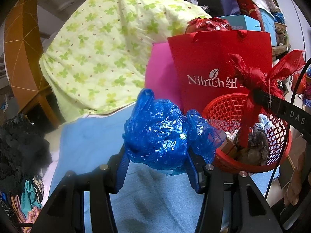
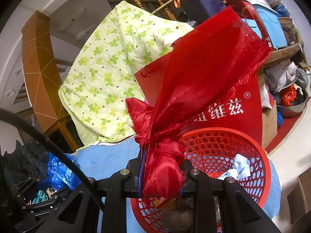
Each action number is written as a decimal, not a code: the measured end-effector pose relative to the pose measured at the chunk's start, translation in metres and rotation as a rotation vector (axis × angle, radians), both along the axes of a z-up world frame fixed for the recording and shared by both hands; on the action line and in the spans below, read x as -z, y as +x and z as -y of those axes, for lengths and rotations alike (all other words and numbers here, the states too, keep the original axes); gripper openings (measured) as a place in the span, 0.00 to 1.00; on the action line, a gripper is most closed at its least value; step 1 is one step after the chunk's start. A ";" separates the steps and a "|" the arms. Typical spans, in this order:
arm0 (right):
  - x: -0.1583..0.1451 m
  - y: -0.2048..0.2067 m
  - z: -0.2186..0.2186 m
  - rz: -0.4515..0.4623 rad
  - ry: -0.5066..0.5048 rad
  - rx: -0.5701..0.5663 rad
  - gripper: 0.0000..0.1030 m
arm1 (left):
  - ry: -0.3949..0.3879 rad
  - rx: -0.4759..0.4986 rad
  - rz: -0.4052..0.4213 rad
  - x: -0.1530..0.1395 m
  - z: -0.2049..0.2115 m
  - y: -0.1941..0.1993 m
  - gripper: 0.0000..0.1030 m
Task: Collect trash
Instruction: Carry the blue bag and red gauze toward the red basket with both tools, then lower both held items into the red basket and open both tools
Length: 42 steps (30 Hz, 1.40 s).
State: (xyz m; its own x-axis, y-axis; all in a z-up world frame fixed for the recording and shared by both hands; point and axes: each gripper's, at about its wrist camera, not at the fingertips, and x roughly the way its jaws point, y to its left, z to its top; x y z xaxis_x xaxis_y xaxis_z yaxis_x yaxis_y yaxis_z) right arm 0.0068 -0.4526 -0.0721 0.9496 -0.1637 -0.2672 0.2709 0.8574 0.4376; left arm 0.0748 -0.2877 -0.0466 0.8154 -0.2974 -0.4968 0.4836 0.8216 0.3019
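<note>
Blue crumpled plastic bag (image 1: 157, 134) is clamped in the left claw (image 1: 155, 167), just left of the red mesh basket (image 1: 279, 128). Red fabric strip (image 2: 194, 89) is clenched in the right claw (image 2: 161, 176) over the basket's rim, its long axis rising up and right toward the red paper bag (image 1: 219, 62) behind.

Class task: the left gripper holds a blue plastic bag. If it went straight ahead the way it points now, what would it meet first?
Probably the pink cushion beside the red paper bag, beyond the blue plastic bag in the left gripper; depth is hard to judge through the fisheye.
</note>
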 end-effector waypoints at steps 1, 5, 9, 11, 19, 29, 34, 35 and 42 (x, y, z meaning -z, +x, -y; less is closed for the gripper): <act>0.000 -0.001 0.001 0.001 0.001 0.002 0.28 | 0.001 0.003 0.000 0.000 0.000 0.000 0.53; 0.000 -0.003 0.001 0.004 0.008 0.009 0.28 | 0.006 0.014 0.001 0.000 0.000 0.001 0.53; 0.001 -0.007 0.001 0.004 0.012 0.018 0.28 | 0.011 0.024 0.006 -0.001 0.005 -0.001 0.53; 0.002 -0.008 0.002 0.002 0.014 0.023 0.28 | 0.012 0.029 0.008 -0.001 0.007 -0.001 0.53; 0.004 -0.011 0.012 0.000 0.032 0.042 0.28 | 0.022 0.049 0.012 0.000 0.018 -0.005 0.53; 0.006 -0.018 0.021 0.001 0.052 0.070 0.28 | 0.028 0.087 0.026 -0.003 0.032 -0.011 0.53; 0.009 -0.023 0.030 0.006 0.069 0.082 0.28 | 0.029 0.105 0.023 -0.001 0.041 -0.014 0.53; 0.010 -0.025 0.032 0.006 0.071 0.084 0.28 | 0.030 0.109 0.022 0.000 0.043 -0.015 0.53; 0.013 -0.029 0.041 0.004 0.086 0.095 0.28 | -0.002 0.155 0.012 -0.001 0.052 -0.017 0.53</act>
State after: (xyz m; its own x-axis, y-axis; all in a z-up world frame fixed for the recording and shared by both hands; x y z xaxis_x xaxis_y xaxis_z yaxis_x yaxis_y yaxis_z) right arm -0.0224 -0.4932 -0.0850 0.9320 -0.2297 -0.2804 0.3474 0.7870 0.5099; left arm 0.0581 -0.3399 -0.0455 0.7654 -0.4208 -0.4869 0.6009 0.7381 0.3067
